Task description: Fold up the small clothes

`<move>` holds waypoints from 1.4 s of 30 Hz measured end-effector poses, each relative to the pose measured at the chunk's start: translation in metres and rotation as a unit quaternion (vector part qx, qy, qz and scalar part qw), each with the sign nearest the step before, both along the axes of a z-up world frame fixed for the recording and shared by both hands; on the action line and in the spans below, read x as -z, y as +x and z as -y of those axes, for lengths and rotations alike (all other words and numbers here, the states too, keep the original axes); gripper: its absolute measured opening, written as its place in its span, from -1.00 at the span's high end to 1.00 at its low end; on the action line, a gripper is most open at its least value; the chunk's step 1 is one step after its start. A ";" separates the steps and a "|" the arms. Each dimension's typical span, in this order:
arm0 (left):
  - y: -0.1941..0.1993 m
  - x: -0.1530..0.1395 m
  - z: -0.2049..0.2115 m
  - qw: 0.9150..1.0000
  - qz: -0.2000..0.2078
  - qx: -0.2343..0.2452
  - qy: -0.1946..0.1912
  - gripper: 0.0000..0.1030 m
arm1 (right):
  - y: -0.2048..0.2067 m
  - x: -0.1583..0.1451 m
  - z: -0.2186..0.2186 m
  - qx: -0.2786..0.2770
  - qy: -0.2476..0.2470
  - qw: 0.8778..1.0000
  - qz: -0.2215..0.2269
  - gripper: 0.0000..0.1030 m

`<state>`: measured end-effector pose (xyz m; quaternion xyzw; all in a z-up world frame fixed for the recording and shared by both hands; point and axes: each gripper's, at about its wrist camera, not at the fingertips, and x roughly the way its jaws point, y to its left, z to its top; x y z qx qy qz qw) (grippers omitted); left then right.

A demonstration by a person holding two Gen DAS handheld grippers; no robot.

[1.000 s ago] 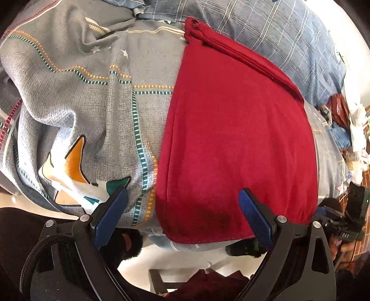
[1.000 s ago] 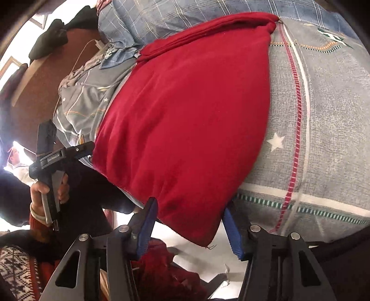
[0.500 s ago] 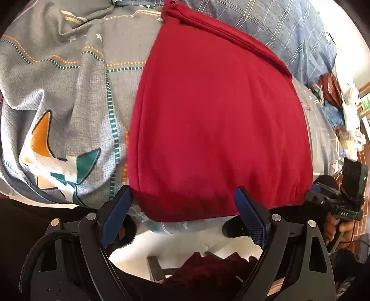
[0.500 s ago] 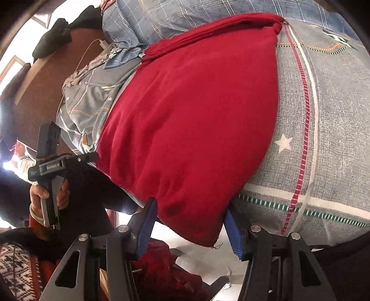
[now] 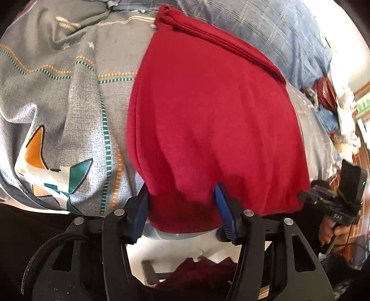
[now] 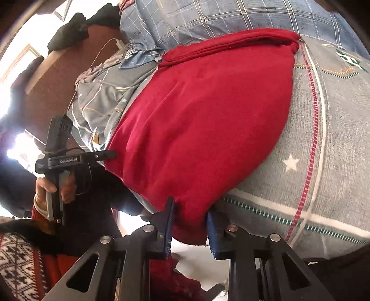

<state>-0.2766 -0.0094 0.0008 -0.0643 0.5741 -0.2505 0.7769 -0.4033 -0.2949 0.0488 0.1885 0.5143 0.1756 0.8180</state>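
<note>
A red garment (image 5: 212,125) lies folded flat on the grey patterned bed cover (image 5: 69,111), with its near hem hanging over the bed's edge. My left gripper (image 5: 182,208) is closing on the hem's left corner, and the cloth bunches between its blue pads. My right gripper (image 6: 190,222) is closing on the other near corner of the red garment (image 6: 203,120), which fills the gap between its pads. The garment's far folded edge is rolled thick against a blue plaid quilt (image 6: 208,20).
The grey cover (image 6: 323,150) spreads on both sides of the garment. More dark red clothing (image 5: 201,271) lies on a stool below the bed edge. A hand (image 6: 55,187) holds the left gripper's handle. Clutter (image 5: 342,115) sits far right, and a brown headboard (image 6: 53,76) far left.
Both grippers' jaws have narrowed onto the near hem. The hem, flat before, now bunches and wrinkles between the pads. The left gripper has shifted slightly right along the hem.
</note>
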 end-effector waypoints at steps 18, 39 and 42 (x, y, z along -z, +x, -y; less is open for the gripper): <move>0.008 -0.019 -0.002 0.999 0.020 -0.023 -0.023 0.64 | 0.008 -0.020 0.005 0.001 0.036 0.998 0.049 0.74; 0.152 -0.117 0.065 0.983 0.161 -0.032 -0.085 0.69 | 0.138 -0.112 0.077 0.105 -0.010 0.972 0.208 0.78; 0.192 -0.115 0.081 0.982 0.167 -0.041 -0.074 0.69 | 0.175 -0.107 0.092 0.130 -0.024 0.971 0.202 0.78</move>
